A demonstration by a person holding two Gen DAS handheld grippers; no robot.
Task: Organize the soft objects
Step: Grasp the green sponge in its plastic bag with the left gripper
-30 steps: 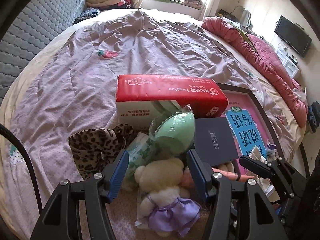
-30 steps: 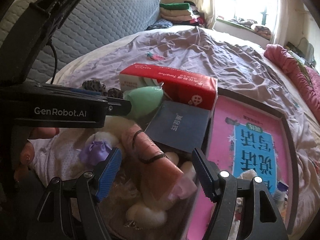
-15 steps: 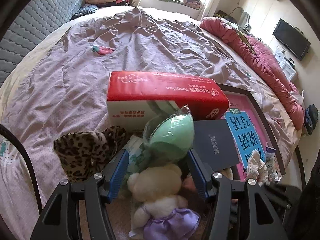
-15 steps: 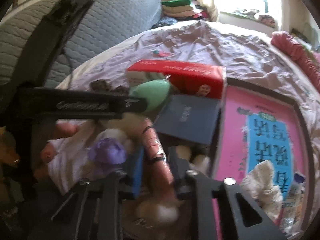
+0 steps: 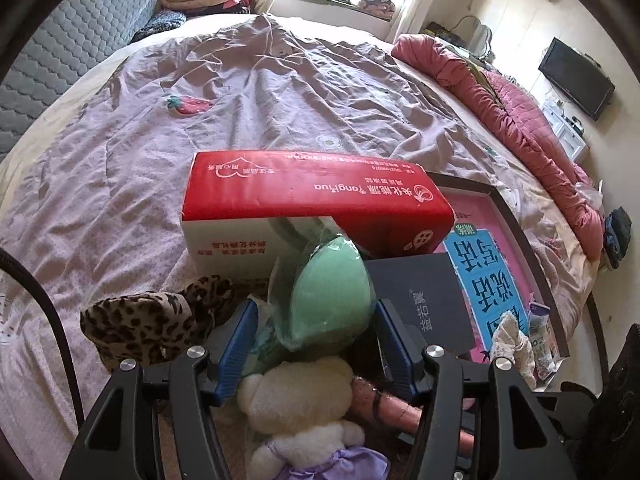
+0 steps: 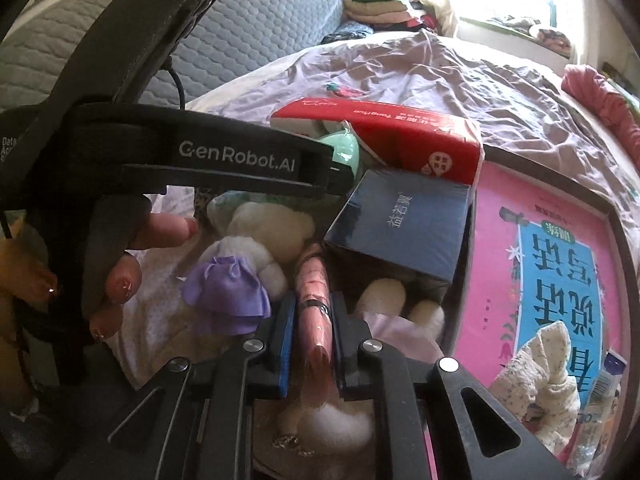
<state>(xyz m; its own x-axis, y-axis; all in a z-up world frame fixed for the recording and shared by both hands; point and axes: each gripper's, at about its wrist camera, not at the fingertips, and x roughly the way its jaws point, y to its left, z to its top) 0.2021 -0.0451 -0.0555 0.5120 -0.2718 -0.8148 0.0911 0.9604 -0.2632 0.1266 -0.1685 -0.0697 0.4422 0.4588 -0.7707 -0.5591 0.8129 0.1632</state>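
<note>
A heap of soft things lies at the near edge of the bed. My left gripper (image 5: 312, 320) is open, its blue pads on either side of a green sponge in clear plastic (image 5: 330, 292), above a cream plush bear in a purple dress (image 5: 304, 400). My right gripper (image 6: 313, 312) is shut on a pink wrapped sausage-like toy (image 6: 314, 300) that lies between the bear (image 6: 256, 248) and a dark blue box (image 6: 398, 224). The left gripper's black body (image 6: 236, 160) crosses the right wrist view. A leopard-print cloth (image 5: 148, 320) lies to the left.
A red and white tissue box (image 5: 312, 208) stands behind the heap. A pink and blue book in a dark frame (image 5: 492, 280) lies to the right, with a floral cloth scrunchie (image 6: 540, 364) on it. A pink quilt (image 5: 520, 120) runs along the far right of the bed.
My right gripper has closed from wide open onto the pink toy. My left gripper has moved forward, so the green sponge now sits between its pads.
</note>
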